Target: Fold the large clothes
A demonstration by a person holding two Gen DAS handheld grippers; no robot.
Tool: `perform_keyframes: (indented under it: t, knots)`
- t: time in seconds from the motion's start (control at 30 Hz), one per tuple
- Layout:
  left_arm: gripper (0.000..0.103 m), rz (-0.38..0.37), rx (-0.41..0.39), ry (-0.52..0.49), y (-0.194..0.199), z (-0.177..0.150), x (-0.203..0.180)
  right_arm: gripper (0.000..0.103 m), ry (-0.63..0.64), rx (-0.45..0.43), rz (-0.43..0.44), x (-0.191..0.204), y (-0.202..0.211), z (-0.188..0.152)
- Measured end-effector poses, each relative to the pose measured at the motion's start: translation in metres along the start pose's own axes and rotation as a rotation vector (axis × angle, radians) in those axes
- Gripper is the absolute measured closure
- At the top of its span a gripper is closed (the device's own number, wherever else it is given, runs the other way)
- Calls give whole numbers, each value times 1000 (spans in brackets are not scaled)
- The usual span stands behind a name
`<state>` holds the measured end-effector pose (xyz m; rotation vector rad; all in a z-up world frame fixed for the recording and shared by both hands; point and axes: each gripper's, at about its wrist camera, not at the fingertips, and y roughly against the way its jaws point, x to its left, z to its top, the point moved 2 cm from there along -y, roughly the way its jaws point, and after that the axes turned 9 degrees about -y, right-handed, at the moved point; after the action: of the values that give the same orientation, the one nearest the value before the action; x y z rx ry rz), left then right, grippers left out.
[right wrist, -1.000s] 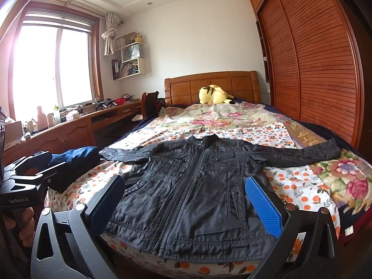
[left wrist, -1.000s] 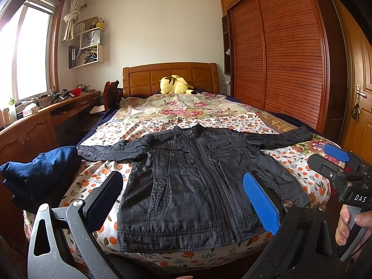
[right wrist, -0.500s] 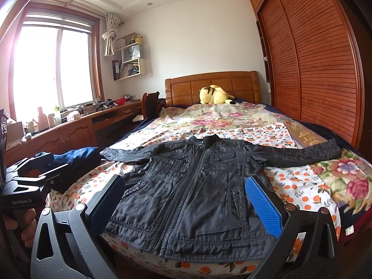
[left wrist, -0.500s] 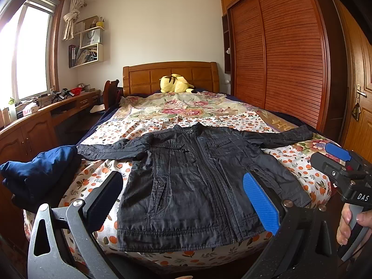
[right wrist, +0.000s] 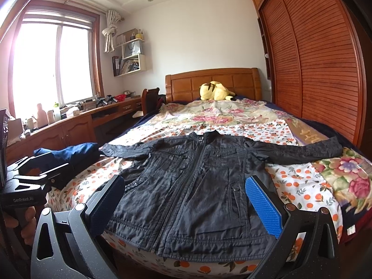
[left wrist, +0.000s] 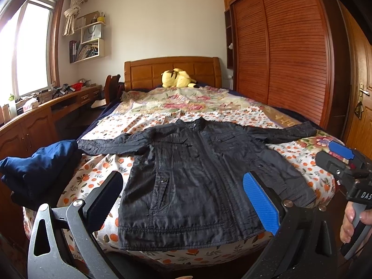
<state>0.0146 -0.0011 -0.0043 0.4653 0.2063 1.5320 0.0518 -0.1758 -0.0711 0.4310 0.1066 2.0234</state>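
Floral bedding covers the wooden bed on which the dark jacket lies flat and face up near the foot end, zipped, both sleeves spread sideways and its hem at the mattress edge. Short of that hem, the left gripper and right gripper hover with jaws spread wide, holding nothing and not touching the cloth. Farther out, a folded navy garment sits off the bed's left side, a yellow plush toy rests against the headboard, a desk runs under the window and louvred wardrobe doors line the right wall.
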Motion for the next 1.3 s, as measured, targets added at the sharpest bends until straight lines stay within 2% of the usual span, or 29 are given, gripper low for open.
perform_keyframes:
  t: [0.23,0.47,0.67,0.97,1.17,1.3]
  knots:
    - [0,7,74,7,-34,-19,19,0,11,56,-10,-3,-30,-8]
    - [0,17,156,25,-73,-40,39,0,-1,147,-10,-6,-78,-15]
    - [0,36,204,47,-107,-55,59,0,6,183,8,-4,-120,-12]
    - [0,84,251,91,-146,-71,101,0,50,214,78,9,-195,-3]
    - [0,94,337,60,-174,-83,120,0,52,255,159,22,-241,4]
    - [0,73,389,99,-191,-90,140,0,108,275,185,35,-266,5]
